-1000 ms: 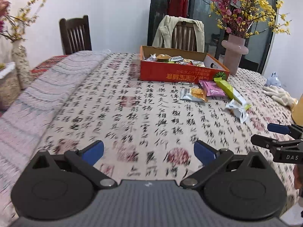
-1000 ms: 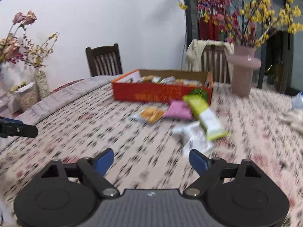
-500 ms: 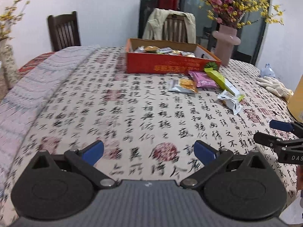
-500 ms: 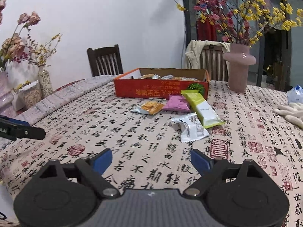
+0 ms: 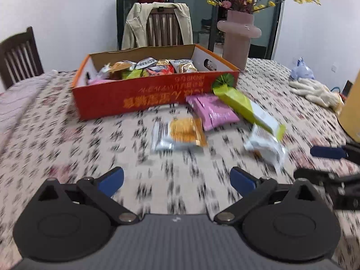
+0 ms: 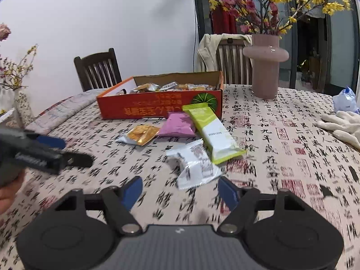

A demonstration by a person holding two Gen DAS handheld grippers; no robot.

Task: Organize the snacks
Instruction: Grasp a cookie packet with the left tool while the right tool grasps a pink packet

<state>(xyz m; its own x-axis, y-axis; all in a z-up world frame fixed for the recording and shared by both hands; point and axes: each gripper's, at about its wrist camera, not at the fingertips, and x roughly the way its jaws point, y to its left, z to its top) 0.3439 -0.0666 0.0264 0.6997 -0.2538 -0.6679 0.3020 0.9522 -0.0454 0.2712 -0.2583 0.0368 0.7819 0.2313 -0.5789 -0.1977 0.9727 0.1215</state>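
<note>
Both grippers — left gripper (image 5: 176, 180), right gripper (image 6: 180, 190) — spread wide, empty; four loose packets by the orange snack box (image 6: 157, 105) — slick white wrapper (image 6: 194, 165) may skid from closing fingers.

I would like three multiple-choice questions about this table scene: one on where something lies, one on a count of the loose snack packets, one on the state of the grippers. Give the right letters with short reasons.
1. Where does the pink packet lie?
A. inside the orange box
B. on the tablecloth in front of the orange box
C. under the vase

2. How many snack packets lie loose on the tablecloth?
A. two
B. four
C. six

3. What is the state of the left gripper and the right gripper?
A. both open and empty
B. both shut on packets
C. only the left one holds a packet

Answers:
1 B, it rests just before the box's front wall.
2 B, the orange packet, pink packet, green packet and white packet.
3 A, the blue fingertips stand apart with nothing between them.
</note>
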